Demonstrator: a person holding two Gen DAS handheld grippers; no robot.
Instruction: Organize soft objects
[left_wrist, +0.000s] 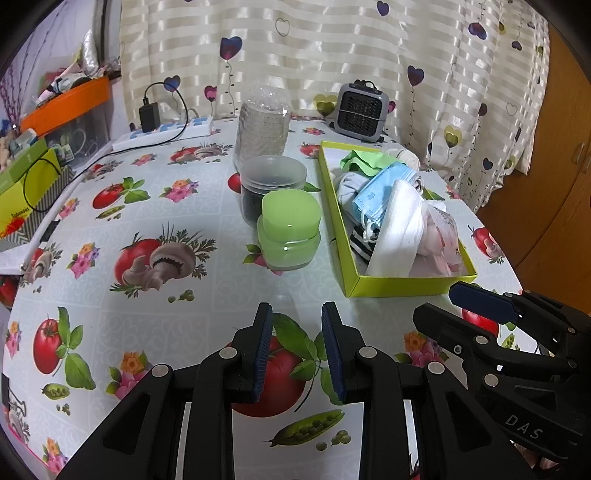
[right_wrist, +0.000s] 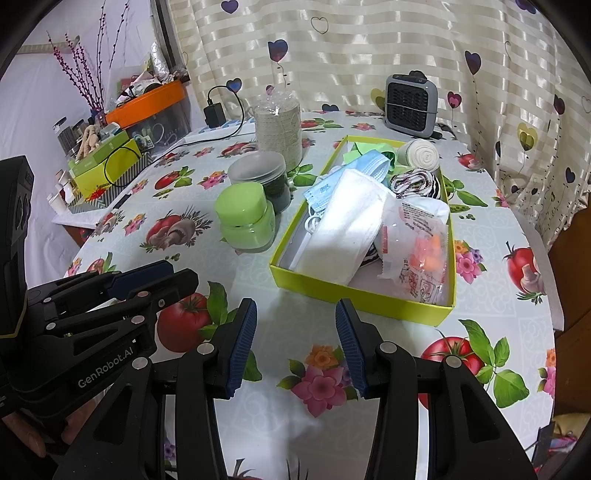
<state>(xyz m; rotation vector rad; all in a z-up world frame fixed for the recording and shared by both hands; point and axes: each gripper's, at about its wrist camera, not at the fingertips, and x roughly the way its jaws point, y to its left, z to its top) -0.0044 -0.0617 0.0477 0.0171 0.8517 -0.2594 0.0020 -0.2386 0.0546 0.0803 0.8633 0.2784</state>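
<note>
Both grippers hovered empty over the tabletop (left_wrist: 177, 206): left gripper (left_wrist: 297, 350) narrowly parted, right gripper (right_wrist: 295, 345) wider, near the lime-green box (right_wrist: 362, 295) filled with soft items.

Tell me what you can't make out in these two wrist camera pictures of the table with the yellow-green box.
- Bottom of the yellow-green box: both views, hidden under the white pad, blue masks and other soft things.
- Print on the clear packet: right wrist view, too small and crinkled to read.
- Contents of the orange-lidded bin: left wrist view, small and warped near the edge.
</note>
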